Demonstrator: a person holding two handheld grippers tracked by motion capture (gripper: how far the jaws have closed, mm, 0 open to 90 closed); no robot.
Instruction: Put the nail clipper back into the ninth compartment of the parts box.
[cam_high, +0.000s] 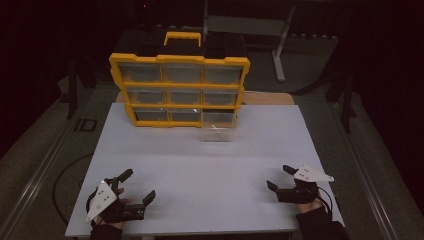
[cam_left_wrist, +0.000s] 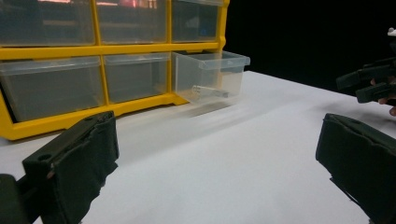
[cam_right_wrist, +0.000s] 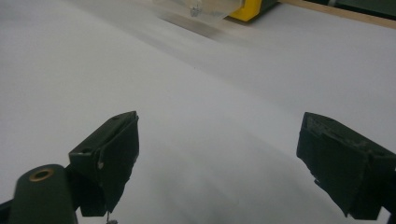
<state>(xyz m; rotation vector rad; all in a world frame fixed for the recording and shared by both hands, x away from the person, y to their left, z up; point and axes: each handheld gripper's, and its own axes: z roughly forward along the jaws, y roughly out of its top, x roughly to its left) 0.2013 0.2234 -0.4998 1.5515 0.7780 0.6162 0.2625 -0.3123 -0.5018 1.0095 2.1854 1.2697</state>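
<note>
Grippers, left (cam_high: 135, 187) & right (cam_high: 279, 177), both wide open, empty, at frame bottom. Drawer (cam_high: 217, 132) pulled out mid-frame; prob. next: reach in for item (cam_left_wrist: 210, 90).

High view: fixed above the near edge of the white table (cam_high: 200, 170), facing forward and down; whole tabletop in frame, yellow drawer cabinet (cam_high: 179, 90) at the far side, left gripper (cam_high: 137, 187) and right gripper (cam_high: 279, 177) at the near corners.

Left gripper view: low over the table, looking along its own jaws toward the cabinet (cam_left_wrist: 112, 49), fairly close; pulled-out clear drawer (cam_left_wrist: 210, 77) at centre, right gripper (cam_left_wrist: 369, 81) at the right edge.

Right gripper view: low, tilted down onto the tabletop (cam_right_wrist: 196, 116), cabinet corner (cam_right_wrist: 252, 9) and drawer (cam_right_wrist: 198, 9) far off at the top edge.

Shared by all three: tabletop, pulled-out drawer (cam_high: 217, 131), cabinet's lower right corner.
</note>
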